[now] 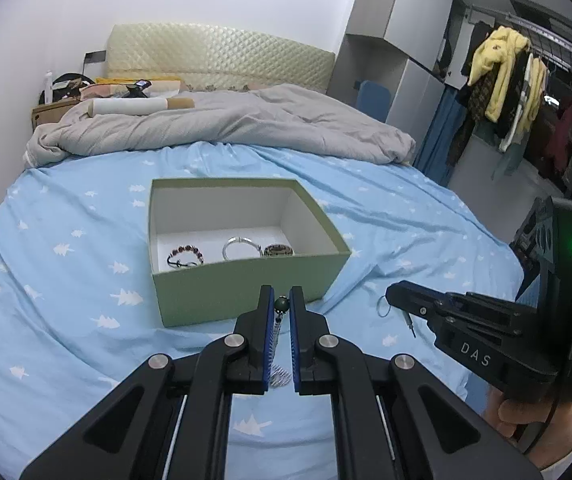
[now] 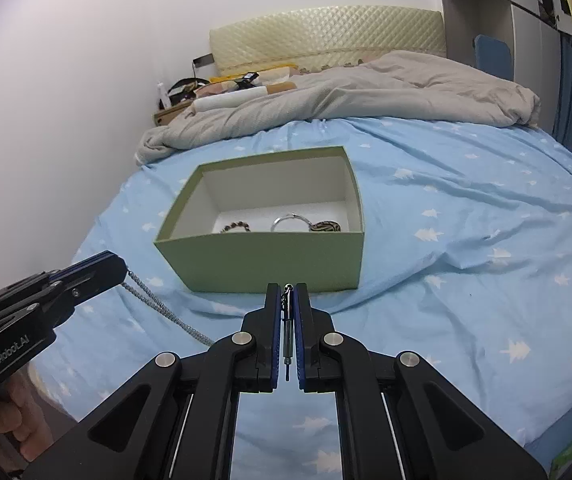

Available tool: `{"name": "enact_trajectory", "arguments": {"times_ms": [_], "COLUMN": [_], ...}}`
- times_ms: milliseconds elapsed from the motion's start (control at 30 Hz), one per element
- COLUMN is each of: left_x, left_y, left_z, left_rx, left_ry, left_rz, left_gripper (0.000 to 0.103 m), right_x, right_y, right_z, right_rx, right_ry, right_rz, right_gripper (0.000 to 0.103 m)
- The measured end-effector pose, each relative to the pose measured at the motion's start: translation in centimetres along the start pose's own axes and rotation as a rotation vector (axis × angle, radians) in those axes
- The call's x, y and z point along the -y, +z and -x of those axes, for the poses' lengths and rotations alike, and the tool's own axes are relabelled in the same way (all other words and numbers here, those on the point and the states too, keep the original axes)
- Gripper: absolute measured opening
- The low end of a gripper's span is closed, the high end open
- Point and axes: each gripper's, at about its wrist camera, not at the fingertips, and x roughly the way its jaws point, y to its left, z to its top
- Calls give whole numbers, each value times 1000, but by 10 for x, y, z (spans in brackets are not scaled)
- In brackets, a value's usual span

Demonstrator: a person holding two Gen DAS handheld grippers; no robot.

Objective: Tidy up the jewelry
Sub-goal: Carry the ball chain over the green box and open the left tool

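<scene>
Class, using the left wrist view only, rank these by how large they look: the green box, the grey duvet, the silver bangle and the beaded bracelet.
1. Grey duvet
2. Green box, though it lies nearer the camera than the duvet
3. Silver bangle and beaded bracelet, which look about alike, so no ranking between them

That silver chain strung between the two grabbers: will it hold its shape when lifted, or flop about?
Probably floppy: the chain sags in a loose curve from the left gripper toward the right gripper. Its fine links suggest it is light. Lowered into the green box, it would likely pile up, perhaps tangling with the bracelets inside.
</scene>
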Motion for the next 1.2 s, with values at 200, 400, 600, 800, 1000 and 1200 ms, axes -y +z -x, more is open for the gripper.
{"name": "enact_trajectory", "arguments": {"times_ms": [200,400,600,800,1000,1200], "left_x": [4,5,3,3,-2,-9], "left_y": [21,53,89,129,175,211], "left_z": [12,23,32,33,23,2], "left_rx": [30,54,70,67,50,28], "left_ry": [2,-6,-7,-21,-18,22], "left_rz": [-5,-19,-39,-47,-34,-32], "left_gripper": [5,5,5,5,5,5], "right_x": [-3,-10,-15,-18,-18,-15], "right_y": [16,38,66,94,123,148], "right_z": [9,15,16,22,14,-5], "right_rx": [12,32,39,59,46,15], "right_ry": [30,70,115,126,136,127], "right_rz": [-1,5,1,10,10,16], "right_gripper": [4,4,4,4,4,4]}}
